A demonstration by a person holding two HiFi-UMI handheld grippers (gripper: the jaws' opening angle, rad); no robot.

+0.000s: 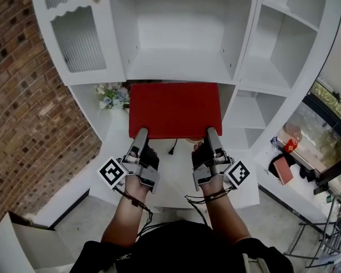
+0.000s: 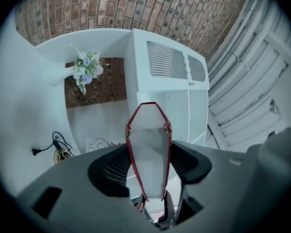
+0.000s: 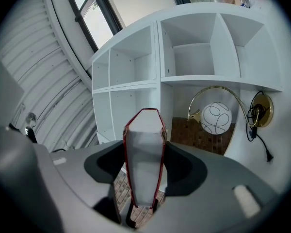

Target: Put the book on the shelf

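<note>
A red book (image 1: 175, 110) is held flat and level in front of the white shelf unit (image 1: 179, 67), just below its wide middle compartment. My left gripper (image 1: 141, 136) is shut on the book's near left corner. At the near right corner my right gripper (image 1: 212, 135) is shut on it as well. In the left gripper view the book's white page edge (image 2: 148, 149) with red covers stands clamped between the jaws of that gripper (image 2: 148, 166). The right gripper view shows the same page edge (image 3: 144, 154) pinched between the jaws of the right gripper (image 3: 144, 166).
A small bunch of flowers (image 1: 111, 95) stands in the nook left of the book. A black plug and cable (image 1: 173, 148) lie on the white counter below. A globe lamp (image 3: 215, 118) sits in a lower nook. A brick wall (image 1: 23, 95) is at left, narrow shelves (image 1: 267, 67) at right.
</note>
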